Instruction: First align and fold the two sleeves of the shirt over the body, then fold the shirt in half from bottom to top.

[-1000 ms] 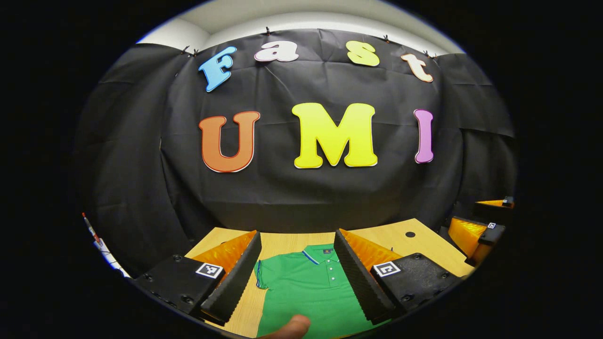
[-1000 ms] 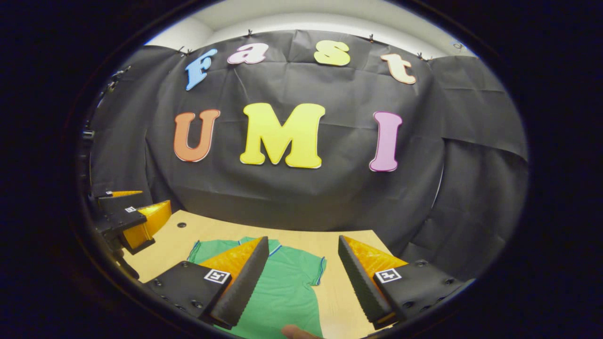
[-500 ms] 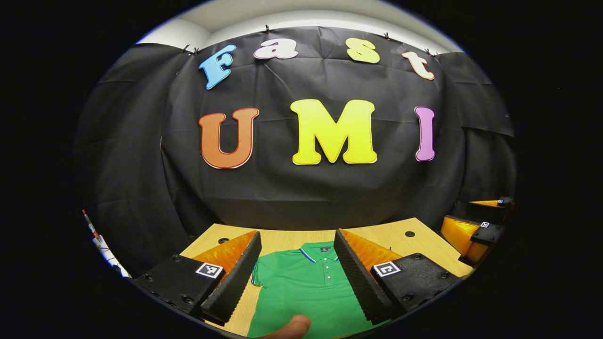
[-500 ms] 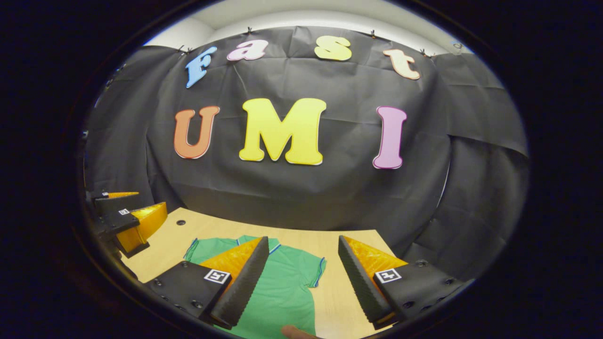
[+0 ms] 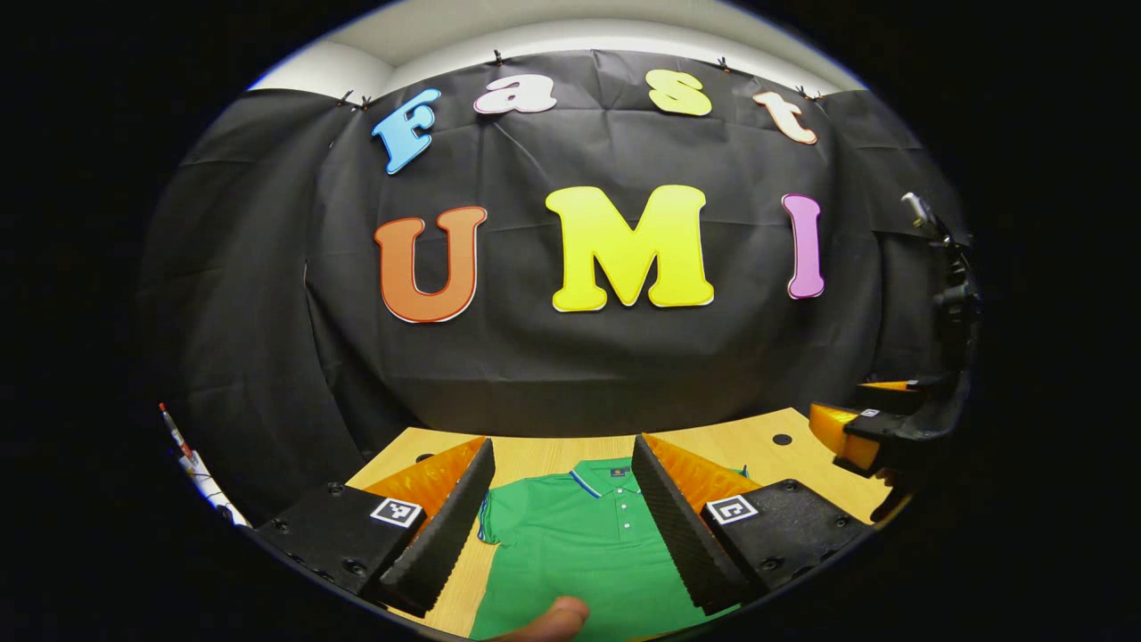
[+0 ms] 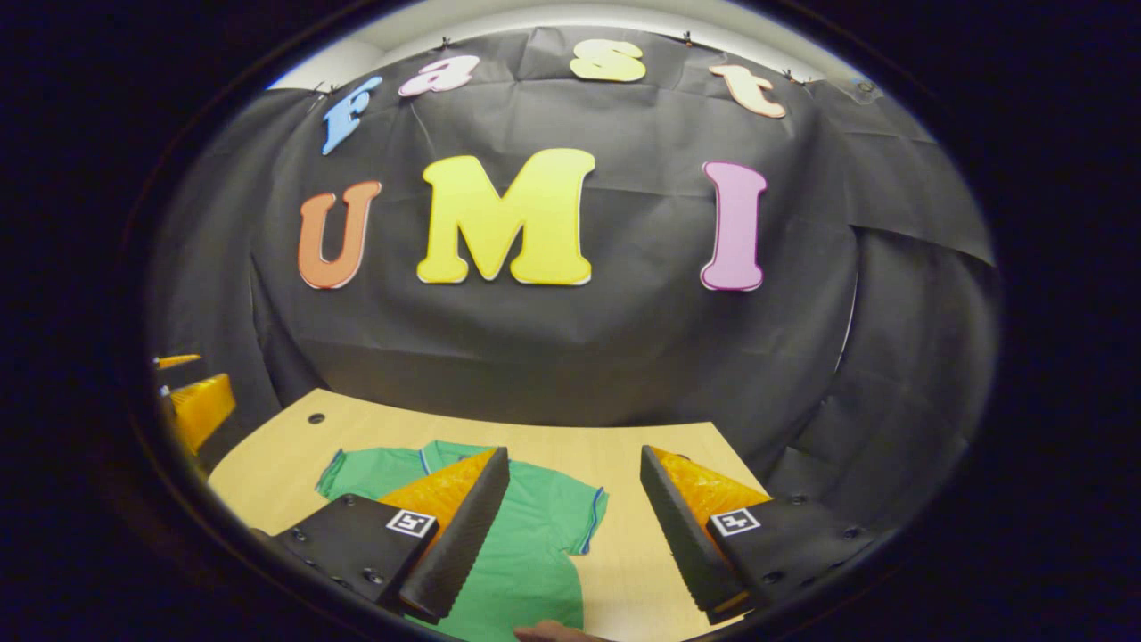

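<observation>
**Sleeves not yet folded; both claws above the shirt**

The green polo shirt [image 5: 579,544] lay flat and face up on the wooden desk [image 5: 758,446], collar toward the booth's wall, buttons showing down the placket. In the left gripper view its left sleeve [image 5: 488,522] lay spread out to the side; in the right gripper view the right sleeve [image 6: 584,517] did the same. Neither sleeve lay over the body, so I judged the task at its first step, with nothing folded.

My left claw [image 5: 562,517] was wide open and held nothing. The collar and chest of the shirt showed between its fingers; it hung above the cloth, not touching it as far as I could tell. My right claw [image 6: 570,526] was equally wide open and empty, and the right sleeve and bare desk showed between its fingers. In the left gripper view the right claw showed at the far right edge, well apart from the shirt's collar.

A fingertip [image 5: 553,617] of my holding hand showed at the bottom edge.

Next move, as I judged it: bring each claw down onto its own sleeve's outer edge, pinch only the sleeve cloth, and carry it inward over the chest. Care needed not to drag the body cloth along and skew the shirt.
</observation>
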